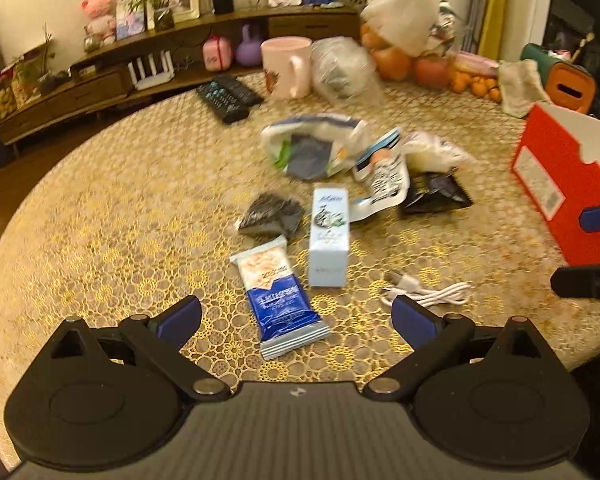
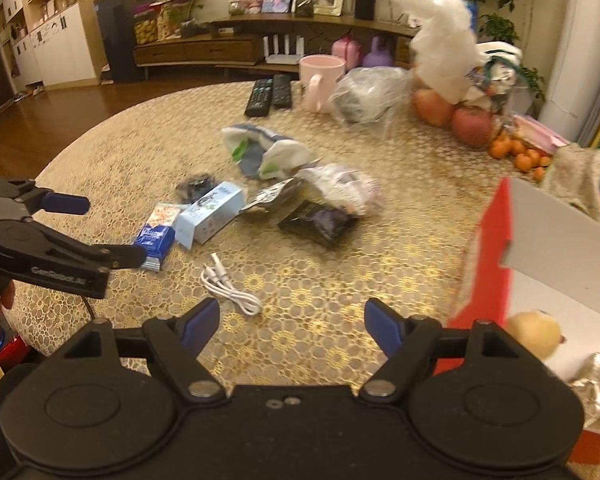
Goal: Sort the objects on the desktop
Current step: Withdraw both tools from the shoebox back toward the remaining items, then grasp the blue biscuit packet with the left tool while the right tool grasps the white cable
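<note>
Clutter mid-table: snack bar (image 1: 278,294), blue box (image 1: 328,236), cable (image 1: 428,290), dark packets. Red box (image 2: 540,280) at right. Left gripper (image 1: 296,314) spread, empty, above bar; right gripper (image 2: 292,320) spread, empty, near cable. Advice: straddle bar crosswise, pinch mid-length.

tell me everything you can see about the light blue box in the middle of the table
The light blue box is a small, tall carton, cardboard by its look, with dark artwork and script on its top face, too blurred to read. It looks closed and undamaged and lies flat on the patterned tablecloth. A blue snack bar wrapper lies alongside it, nearly touching; a crumpled black wrapper sits near its far end. Neither tool touches it.
</note>
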Demonstrator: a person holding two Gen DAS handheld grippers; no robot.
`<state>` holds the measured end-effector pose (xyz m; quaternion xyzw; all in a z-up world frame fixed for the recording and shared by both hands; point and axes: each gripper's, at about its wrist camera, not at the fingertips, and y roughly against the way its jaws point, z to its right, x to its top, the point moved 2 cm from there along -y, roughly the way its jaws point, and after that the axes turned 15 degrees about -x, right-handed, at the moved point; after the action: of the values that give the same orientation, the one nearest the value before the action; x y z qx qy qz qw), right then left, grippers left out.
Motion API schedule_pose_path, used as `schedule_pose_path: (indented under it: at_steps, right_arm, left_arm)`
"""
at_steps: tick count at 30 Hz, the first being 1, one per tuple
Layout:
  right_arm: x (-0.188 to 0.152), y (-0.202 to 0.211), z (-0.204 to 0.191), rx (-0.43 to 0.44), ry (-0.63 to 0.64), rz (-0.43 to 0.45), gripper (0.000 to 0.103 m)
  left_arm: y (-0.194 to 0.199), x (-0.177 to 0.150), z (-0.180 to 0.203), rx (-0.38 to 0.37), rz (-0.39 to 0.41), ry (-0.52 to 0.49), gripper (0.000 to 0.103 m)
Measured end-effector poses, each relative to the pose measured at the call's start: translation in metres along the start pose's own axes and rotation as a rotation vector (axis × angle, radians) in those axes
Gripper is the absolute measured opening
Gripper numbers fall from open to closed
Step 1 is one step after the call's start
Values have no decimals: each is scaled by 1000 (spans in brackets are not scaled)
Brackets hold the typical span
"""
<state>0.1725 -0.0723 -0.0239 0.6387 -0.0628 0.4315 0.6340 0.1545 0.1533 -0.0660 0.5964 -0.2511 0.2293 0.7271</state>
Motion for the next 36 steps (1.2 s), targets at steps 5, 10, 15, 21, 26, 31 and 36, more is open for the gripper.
schedule_pose_path:
  at_steps: [5, 10, 15, 21, 26, 31, 36]
  right_arm:
    - [2, -23, -18, 25, 47, -14, 79]
    - [0, -46, -33, 42, 90, -38, 79]
    - [-1, -65, -46, 51, 128, -57, 79]
    - [0, -81, -55, 58, 155, -70, 76]
    - [0, -90, -60, 64, 161, -72, 71]
    - [2, -92, -60, 75, 155, -55, 59]
    - [3, -90, -62, 78, 162, -45, 40]
  left_arm:
    - [-15, -3, -13, 12, 0, 33, 102]
    - [-31, -4, -24, 30, -21, 50, 102]
    - [-46, -5, -31, 36, -29, 55, 102]
    - [-54, -4, -37, 43, -20, 70, 101]
    - [-60, -5, -40, 35, -18, 76, 100]
    - [-60, -5, -42, 26, 1, 99, 93]
    - [-55, -7, -39, 29, 24, 94, 73]
